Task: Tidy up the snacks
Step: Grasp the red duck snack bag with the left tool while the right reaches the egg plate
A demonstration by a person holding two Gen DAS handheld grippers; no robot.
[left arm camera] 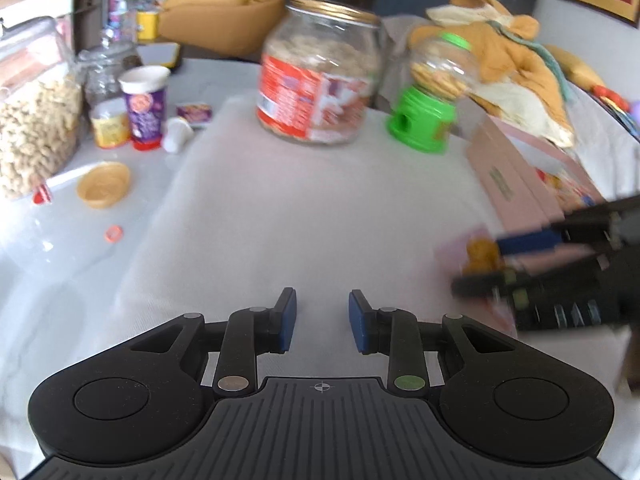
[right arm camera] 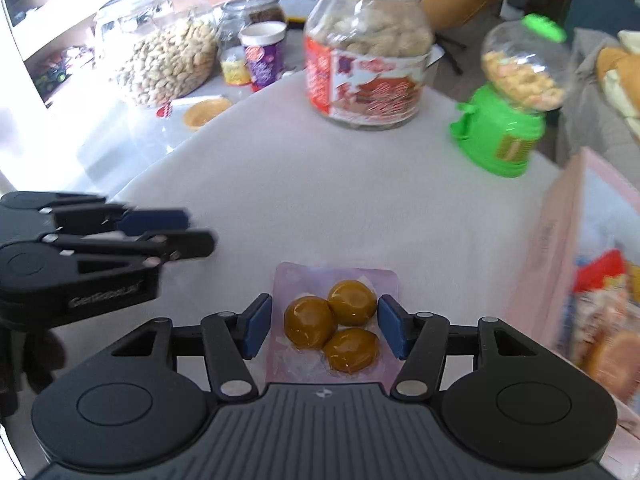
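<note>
The snack packet (right arm camera: 334, 320), a pale pink blister holding three round brown sweets, sits between the blue pads of the right gripper (right arm camera: 324, 330). The pads touch or all but touch its two side edges, and the frames do not settle whether they press on it. The packet lies over the white cloth (right arm camera: 320, 208), well in front of the big peanut jar (right arm camera: 368, 52) with the gold lid and red label.

To the right of the peanut jar stands a green candy dispenser (right arm camera: 508, 96) with a clear globe. Further right and nearer than the jar, a pink box (right arm camera: 560, 248) holds more wrapped snacks.

To the left of the peanut jar are a larger glass jar of nuts (right arm camera: 160, 40), a purple cup (right arm camera: 264, 56) and a small yellow dish (right arm camera: 206, 112).

The left gripper (left arm camera: 322, 320) hangs over bare cloth in front of the peanut jar, its jaws narrow and holding nothing. In the left wrist view the right gripper appears blurred at the right edge, near the pink box.
</note>
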